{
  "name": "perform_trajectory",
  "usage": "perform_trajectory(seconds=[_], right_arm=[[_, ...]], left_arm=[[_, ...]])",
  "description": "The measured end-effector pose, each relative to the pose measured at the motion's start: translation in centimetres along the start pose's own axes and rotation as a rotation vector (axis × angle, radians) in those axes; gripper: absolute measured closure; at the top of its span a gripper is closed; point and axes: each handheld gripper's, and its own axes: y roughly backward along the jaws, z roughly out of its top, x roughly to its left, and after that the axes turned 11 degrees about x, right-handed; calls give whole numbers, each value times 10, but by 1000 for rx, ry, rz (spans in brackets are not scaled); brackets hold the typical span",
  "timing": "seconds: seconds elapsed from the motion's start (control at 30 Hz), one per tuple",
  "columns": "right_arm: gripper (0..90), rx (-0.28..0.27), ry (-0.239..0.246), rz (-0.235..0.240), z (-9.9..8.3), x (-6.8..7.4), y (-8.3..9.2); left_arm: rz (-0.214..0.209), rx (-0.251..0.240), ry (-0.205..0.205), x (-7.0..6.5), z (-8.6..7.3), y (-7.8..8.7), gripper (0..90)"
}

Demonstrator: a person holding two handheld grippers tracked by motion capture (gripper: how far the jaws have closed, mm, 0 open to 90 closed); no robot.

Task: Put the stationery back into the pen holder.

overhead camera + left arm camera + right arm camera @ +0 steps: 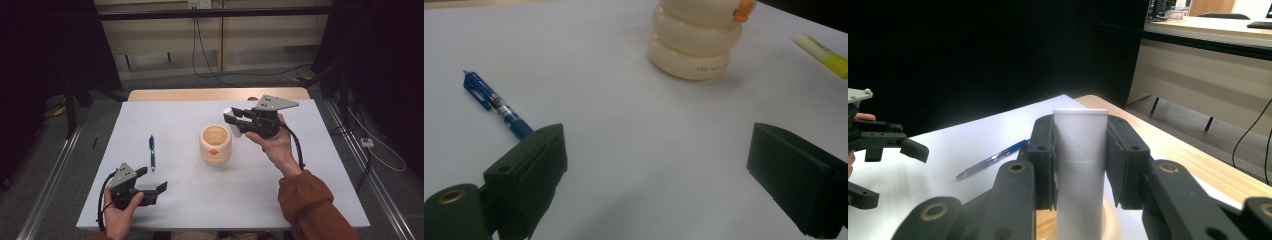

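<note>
A white tube [1081,165] stands clamped between the jaws of the right gripper [232,120], held in the air just above and beside the rim of a cream ribbed cup [215,144] at the middle of the white table [280,200]. The cup bears an orange spot low on its front. To its left a blue pen [151,152] lies flat on the table, well apart from it. Near the front left corner the left gripper [152,181] rests low in a hand, its jaws spread wide around nothing. A yellow marker [824,55] lies beyond the cup in the left gripper view.
</note>
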Motion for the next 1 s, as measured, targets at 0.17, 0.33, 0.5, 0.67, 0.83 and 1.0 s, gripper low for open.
perform_trajectory(seconds=[0.17,0.33,0.5,0.67,0.83,1.0], right_arm=[[678,-10,-4,2,4,0,-7],[678,-21,0,3,11,0,-12],[678,-28,5,4,16,0,-20],[678,-25,-1,6,19,-1,-31],[678,-23,-4,3,21,-1,-40],[678,-13,-5,3,19,1,-49]], left_arm=[[1,1,-1,0,0,0,91],[1,2,-4,0,0,0,91],[0,1,-2,0,0,0,91],[-1,1,-1,1,0,0,91],[-1,1,-2,1,0,0,91],[-2,0,0,1,0,0,91]])
